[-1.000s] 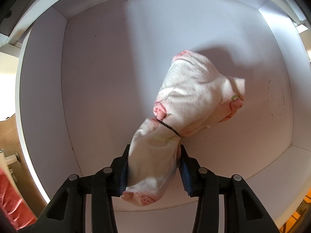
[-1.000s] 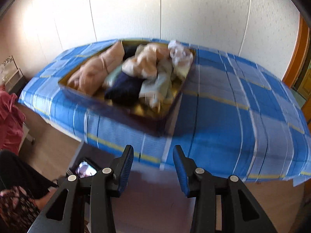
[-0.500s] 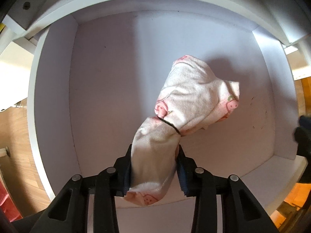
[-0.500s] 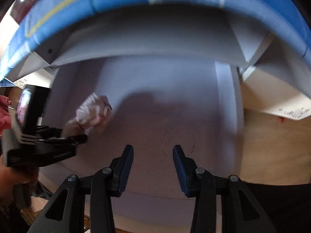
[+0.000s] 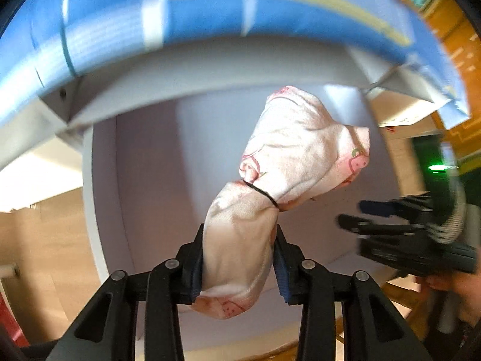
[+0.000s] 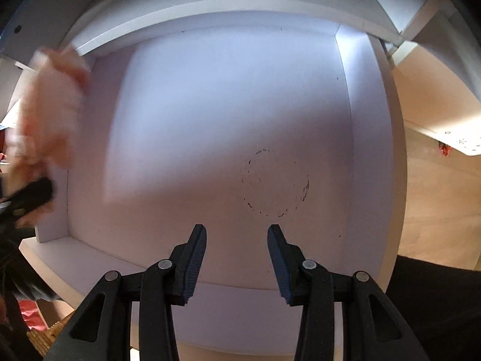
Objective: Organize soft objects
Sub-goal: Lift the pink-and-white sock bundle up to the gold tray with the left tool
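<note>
My left gripper (image 5: 239, 258) is shut on a white cloth bundle (image 5: 288, 162) with pink strawberry print, tied by a black hair band. It holds the bundle in the air in front of an open white drawer (image 5: 144, 186). The bundle shows blurred at the left edge of the right wrist view (image 6: 51, 105). My right gripper (image 6: 237, 258) is open and empty, pointing into the same white drawer (image 6: 240, 114). It also shows at the right of the left wrist view (image 5: 390, 216).
The blue checked bedspread (image 5: 210, 18) hangs over the drawer's top edge. The drawer floor bears a faint dark ring mark (image 6: 275, 183). Wooden flooring (image 6: 436, 204) lies to the right. A hand (image 5: 451, 288) holds the right gripper.
My left gripper has pulled back out of the drawer with the bundle, so the bedspread is now in view. My right gripper has swung from the bed down into the drawer.
</note>
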A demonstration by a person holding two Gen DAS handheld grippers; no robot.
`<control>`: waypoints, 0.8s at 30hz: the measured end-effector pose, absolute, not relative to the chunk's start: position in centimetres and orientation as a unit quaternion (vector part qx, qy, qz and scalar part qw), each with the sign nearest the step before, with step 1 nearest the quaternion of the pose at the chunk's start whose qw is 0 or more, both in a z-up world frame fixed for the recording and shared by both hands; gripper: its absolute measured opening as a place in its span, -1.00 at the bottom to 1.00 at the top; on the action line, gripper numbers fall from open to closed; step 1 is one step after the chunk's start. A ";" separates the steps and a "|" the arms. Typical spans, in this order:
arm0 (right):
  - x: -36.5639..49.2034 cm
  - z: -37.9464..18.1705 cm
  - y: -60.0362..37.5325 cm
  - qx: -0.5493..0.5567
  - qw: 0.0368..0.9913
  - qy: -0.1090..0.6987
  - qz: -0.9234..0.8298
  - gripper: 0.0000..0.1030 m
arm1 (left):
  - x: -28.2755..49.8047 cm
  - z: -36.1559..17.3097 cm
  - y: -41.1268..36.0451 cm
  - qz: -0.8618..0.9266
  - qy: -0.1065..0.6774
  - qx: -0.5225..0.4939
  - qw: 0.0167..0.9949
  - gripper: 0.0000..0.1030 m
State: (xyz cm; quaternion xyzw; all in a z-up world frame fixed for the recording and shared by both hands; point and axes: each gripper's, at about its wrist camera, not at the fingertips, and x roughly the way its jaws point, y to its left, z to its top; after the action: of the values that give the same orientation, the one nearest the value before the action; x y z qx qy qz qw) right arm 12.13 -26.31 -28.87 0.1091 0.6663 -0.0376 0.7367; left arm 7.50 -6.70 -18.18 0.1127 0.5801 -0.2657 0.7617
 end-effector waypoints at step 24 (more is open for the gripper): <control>13.0 -29.3 -25.5 0.124 0.725 0.677 -0.024 -0.16 | 12.3 7.5 -6.7 -0.304 0.445 -0.013 0.842 -0.23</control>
State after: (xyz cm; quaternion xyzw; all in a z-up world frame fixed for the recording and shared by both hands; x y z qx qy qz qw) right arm 13.00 -25.50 -29.32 0.1242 0.6769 -0.0240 0.7251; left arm 12.31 -6.66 7.49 -0.0131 0.4449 -0.3044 0.8421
